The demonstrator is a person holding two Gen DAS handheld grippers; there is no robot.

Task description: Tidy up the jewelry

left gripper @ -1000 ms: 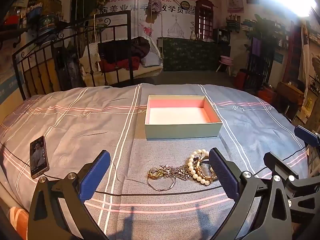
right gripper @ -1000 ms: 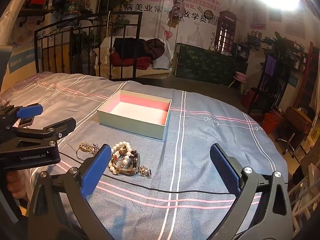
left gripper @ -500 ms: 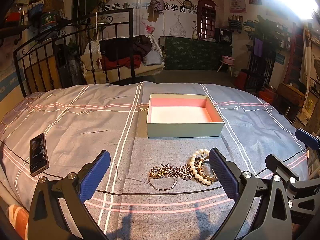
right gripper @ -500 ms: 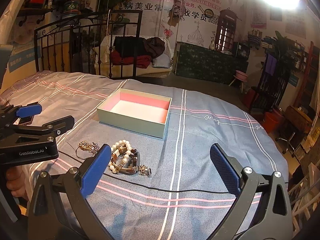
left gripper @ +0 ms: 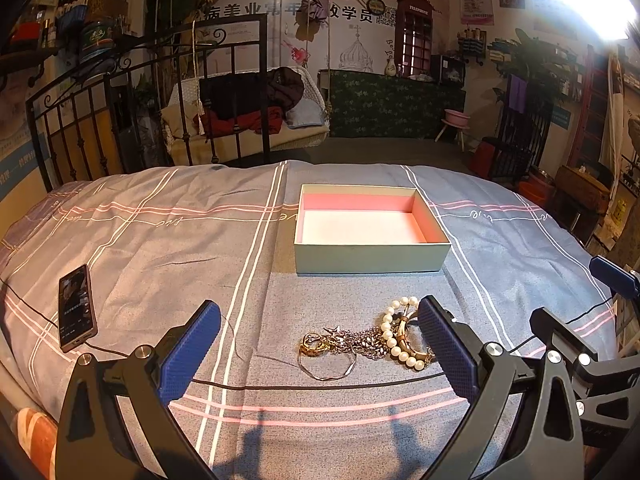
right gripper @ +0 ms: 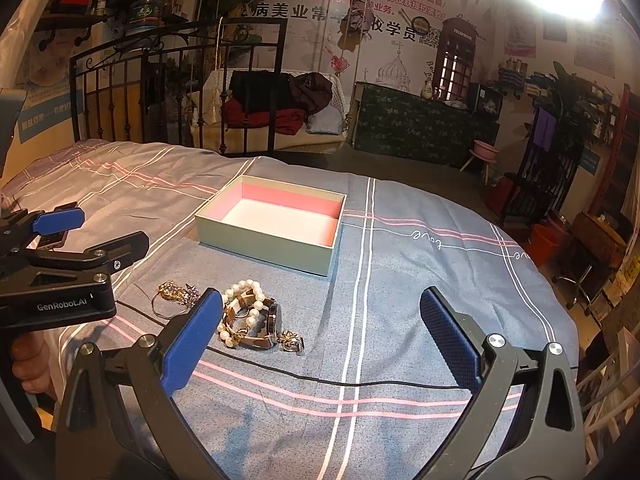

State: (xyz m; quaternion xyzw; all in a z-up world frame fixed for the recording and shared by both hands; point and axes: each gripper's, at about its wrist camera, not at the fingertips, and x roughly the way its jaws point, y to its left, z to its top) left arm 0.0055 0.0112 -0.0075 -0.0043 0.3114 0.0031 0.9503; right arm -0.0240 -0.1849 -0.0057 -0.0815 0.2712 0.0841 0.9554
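On the bed (left gripper: pixel 160 240), the box (left gripper: pixel 370 258) lies behind the jewelry (left gripper: pixel 372 340).

Striped grey bedspread (left gripper: pixel 160 248) — open box (left gripper: pixel 370 256), jewelry heap (left gripper: pixel 372 340), phone (left gripper: pixel 76 308), black cable (left gripper: pixel 320 387).

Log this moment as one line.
left gripper: open, empty | right gripper: open, empty | jewelry pile: on bedspread, untouched | box: empty

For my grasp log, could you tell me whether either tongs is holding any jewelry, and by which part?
Nothing is held. Both the left tongs and right tongs are open and empty; the jewelry pile lies on the bed.
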